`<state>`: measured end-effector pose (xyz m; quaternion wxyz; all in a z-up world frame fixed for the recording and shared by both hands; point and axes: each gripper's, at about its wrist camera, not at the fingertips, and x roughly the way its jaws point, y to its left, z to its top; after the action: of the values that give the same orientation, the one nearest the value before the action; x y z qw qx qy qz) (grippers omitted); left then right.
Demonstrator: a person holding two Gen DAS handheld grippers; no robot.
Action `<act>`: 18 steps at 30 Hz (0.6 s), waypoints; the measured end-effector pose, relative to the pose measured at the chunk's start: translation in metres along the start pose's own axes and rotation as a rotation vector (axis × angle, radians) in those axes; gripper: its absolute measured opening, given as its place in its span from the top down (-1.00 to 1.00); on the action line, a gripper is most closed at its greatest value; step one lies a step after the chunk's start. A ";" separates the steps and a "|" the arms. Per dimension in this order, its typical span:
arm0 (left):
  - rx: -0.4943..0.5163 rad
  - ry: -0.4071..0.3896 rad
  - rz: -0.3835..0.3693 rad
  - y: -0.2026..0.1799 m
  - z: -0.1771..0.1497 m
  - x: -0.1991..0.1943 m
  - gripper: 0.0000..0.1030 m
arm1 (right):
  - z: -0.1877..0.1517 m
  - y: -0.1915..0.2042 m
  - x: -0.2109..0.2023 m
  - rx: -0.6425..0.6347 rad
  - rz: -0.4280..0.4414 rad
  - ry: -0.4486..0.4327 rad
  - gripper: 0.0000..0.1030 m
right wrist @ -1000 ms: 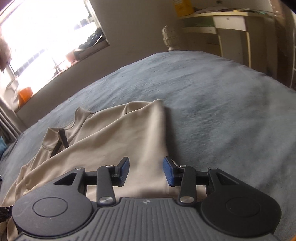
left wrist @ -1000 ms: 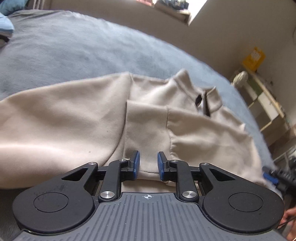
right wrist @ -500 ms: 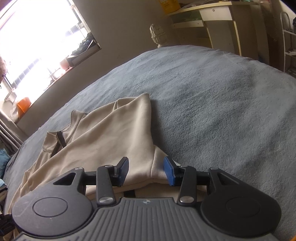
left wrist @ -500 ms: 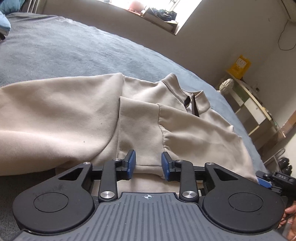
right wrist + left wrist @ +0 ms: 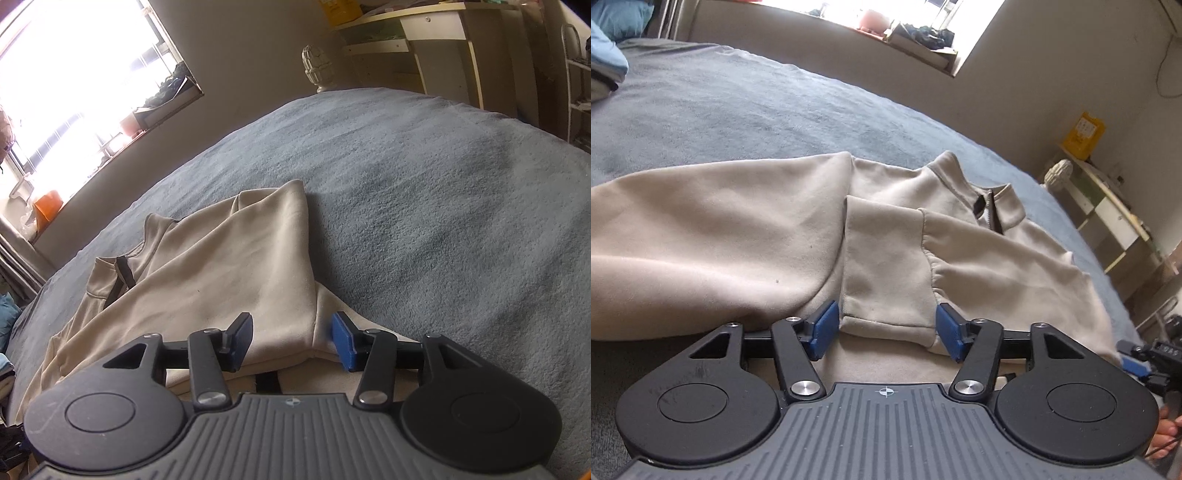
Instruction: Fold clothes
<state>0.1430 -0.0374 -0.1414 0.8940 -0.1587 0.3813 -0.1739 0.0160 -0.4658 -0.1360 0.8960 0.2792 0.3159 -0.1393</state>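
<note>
Tongs (image 5: 886,332) widened; sweatshirt (image 5: 746,229) lies ahead.

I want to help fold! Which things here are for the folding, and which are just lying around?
For folding: beige sweatshirt, left gripper and right gripper, both with jaws opening over its cloth, grey blanket underneath.

Just lying around: yellow box, shelf, windowsill clutter, blue pillow.

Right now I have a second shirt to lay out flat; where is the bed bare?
Bare blanket runs right of the sweatshirt, toward the shelves. Another bare stretch lies beyond the sweatshirt's outstretched sleeve, toward the window wall. The near edge is crowded: the cloth lies there, and both opening tools are above it.
</note>
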 end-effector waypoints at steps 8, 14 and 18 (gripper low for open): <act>-0.048 -0.067 0.062 0.004 0.007 -0.013 0.91 | -0.002 -0.001 0.002 0.009 0.001 -0.008 0.01; -0.056 -0.127 0.083 -0.002 0.012 -0.029 0.91 | -0.002 -0.001 0.004 0.008 0.002 -0.015 0.01; -0.074 -0.126 0.097 0.000 0.010 -0.030 0.91 | -0.003 0.000 0.004 0.005 0.004 -0.018 0.02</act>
<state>0.1305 -0.0227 -0.1163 0.9172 -0.1833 0.3375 -0.1057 0.0177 -0.4646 -0.1406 0.8983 0.2809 0.3071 -0.1407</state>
